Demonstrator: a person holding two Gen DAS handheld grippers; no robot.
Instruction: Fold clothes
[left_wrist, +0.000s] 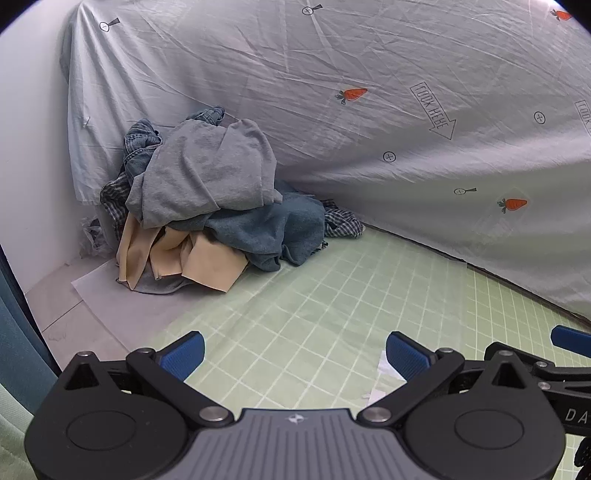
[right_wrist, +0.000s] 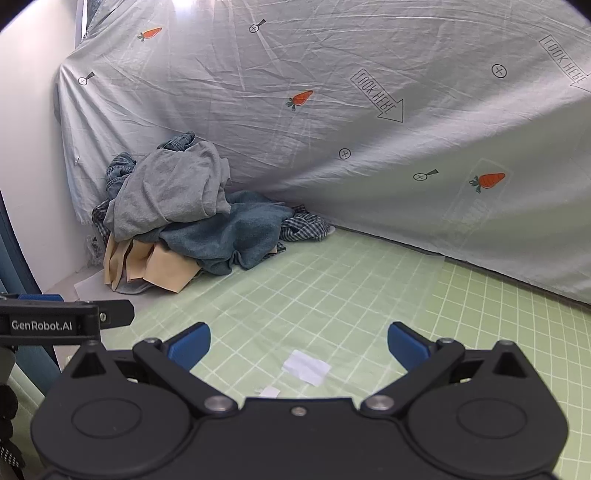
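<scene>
Facing you: a pile of unfolded clothes, heaped in the far left corner of the mat, against the sheet.
Pile: grey top uppermost, teal towel under it, tan cloth at the front, denim behind, checked fabric poking out on the right.
Your left gripper: wide open, empty, low over the mat, well apart from the pile.
Your right gripper: wide open, empty, beside the left one.
In the way: nothing between grippers and pile; only white paper scraps lie on the mat near your fingers.
Count: one pile, at least five garments, two scraps, two grippers.
</scene>
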